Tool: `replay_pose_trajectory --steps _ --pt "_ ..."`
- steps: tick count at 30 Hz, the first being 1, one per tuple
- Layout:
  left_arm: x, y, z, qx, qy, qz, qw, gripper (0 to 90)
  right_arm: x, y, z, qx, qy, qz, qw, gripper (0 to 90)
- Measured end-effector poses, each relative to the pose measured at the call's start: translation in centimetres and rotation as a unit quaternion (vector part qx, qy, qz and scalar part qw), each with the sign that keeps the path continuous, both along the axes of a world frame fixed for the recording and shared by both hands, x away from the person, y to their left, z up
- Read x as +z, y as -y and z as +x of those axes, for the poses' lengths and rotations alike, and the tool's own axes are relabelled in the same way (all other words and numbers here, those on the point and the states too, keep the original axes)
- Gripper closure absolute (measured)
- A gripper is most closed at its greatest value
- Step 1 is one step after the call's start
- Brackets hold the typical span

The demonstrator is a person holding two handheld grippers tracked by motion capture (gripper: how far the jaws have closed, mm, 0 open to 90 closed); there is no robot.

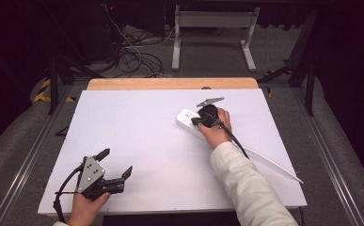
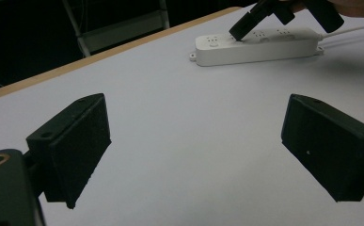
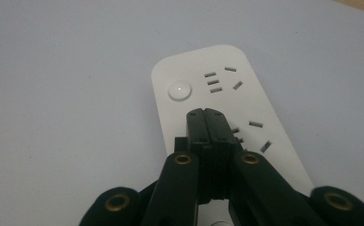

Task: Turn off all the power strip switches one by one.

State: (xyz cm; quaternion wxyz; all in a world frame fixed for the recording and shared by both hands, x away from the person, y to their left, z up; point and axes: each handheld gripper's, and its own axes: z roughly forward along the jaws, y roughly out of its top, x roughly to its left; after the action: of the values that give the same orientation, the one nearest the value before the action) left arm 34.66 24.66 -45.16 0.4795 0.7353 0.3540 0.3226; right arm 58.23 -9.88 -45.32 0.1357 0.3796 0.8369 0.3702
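White power strip [image 3: 226, 108] under closed right claw [image 3: 209, 117]; left claw [image 2: 196, 155] agape.

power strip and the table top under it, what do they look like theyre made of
Power strip: probably moulded plastic, white, smooth with a slight sheen, rounded corners and cleanly cut socket slots.

Table top: a matte white sheet, flat and without glare, perhaps laminate or painted board. Along its far edge a tan strip shows, which looks like wood, though grain is too faint to confirm.

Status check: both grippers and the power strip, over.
Left gripper open, near table edge, empty. Right gripper shut, tips over power strip near its round button. Nothing in the way.
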Motion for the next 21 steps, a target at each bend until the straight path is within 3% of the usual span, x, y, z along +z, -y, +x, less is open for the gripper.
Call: replay_pose_trajectory --steps 9,21 --pt "0.00 0.05 -0.04 0.000 -0.001 0.000 1.0000 9.3 -0.18 -0.20 -0.09 0.004 0.001 -0.006 1.0000 90.0" --pt "-0.02 0.11 -0.05 -0.001 -0.002 0.000 1.0000 9.3 0.01 -0.09 0.03 0.000 -0.021 -0.006 0.9998 90.0"
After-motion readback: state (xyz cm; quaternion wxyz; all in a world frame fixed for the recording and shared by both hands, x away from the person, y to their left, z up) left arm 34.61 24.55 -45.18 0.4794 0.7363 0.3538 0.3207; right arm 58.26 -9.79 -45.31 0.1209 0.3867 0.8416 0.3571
